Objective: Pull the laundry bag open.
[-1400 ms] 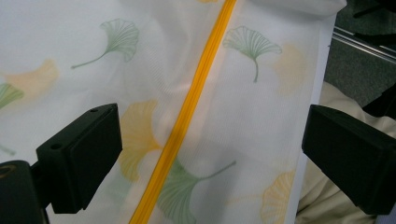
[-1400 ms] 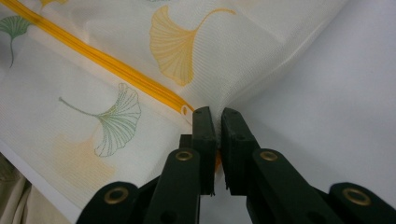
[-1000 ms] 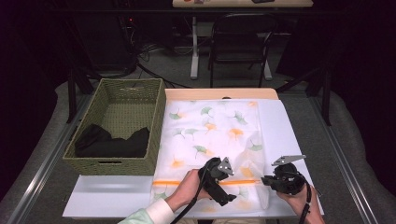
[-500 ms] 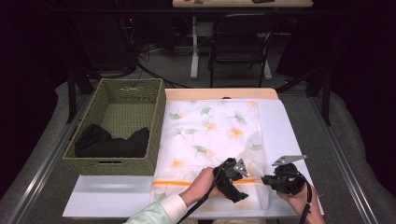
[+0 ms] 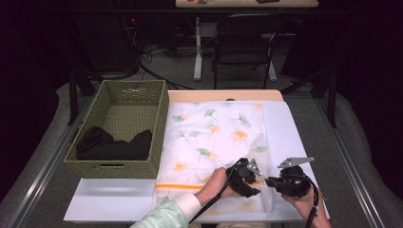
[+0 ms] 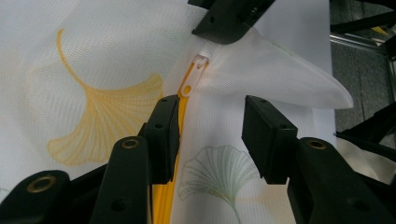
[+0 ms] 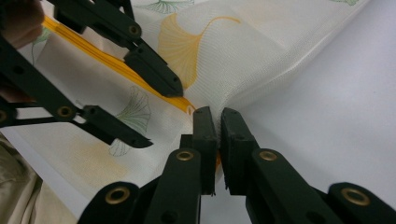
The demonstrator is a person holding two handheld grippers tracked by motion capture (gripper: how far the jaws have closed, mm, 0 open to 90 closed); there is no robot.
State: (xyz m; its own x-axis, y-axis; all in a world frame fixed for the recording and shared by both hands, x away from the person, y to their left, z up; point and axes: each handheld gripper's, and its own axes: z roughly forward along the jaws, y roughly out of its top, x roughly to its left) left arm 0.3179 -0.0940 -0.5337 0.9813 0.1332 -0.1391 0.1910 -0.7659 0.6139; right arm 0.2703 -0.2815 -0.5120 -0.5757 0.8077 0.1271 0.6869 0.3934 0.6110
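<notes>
Now right gripper (image 7: pixel 218 122) clamps mesh bag (image 5: pixel 216 137) corner; left gripper (image 6: pixel 210 126) closing, unclamped, astride zipper pull (image 6: pixel 194 73).

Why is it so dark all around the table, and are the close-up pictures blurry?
In the high view, light falls on the white mesh laundry bag with ginkgo leaves while the room behind stays nearly black. In the left gripper view, the orange zipper pull is sharp and the near jaws look soft. In the right gripper view, the white table sheet looks evenly bright.

Basket (image 5: pixel 124 124) left of mesh bag (image 5: pixel 214 137); dark cloth (image 5: pixel 114 145) in basket; chair (image 5: pixel 244 42) behind table (image 5: pixel 294 123).
</notes>
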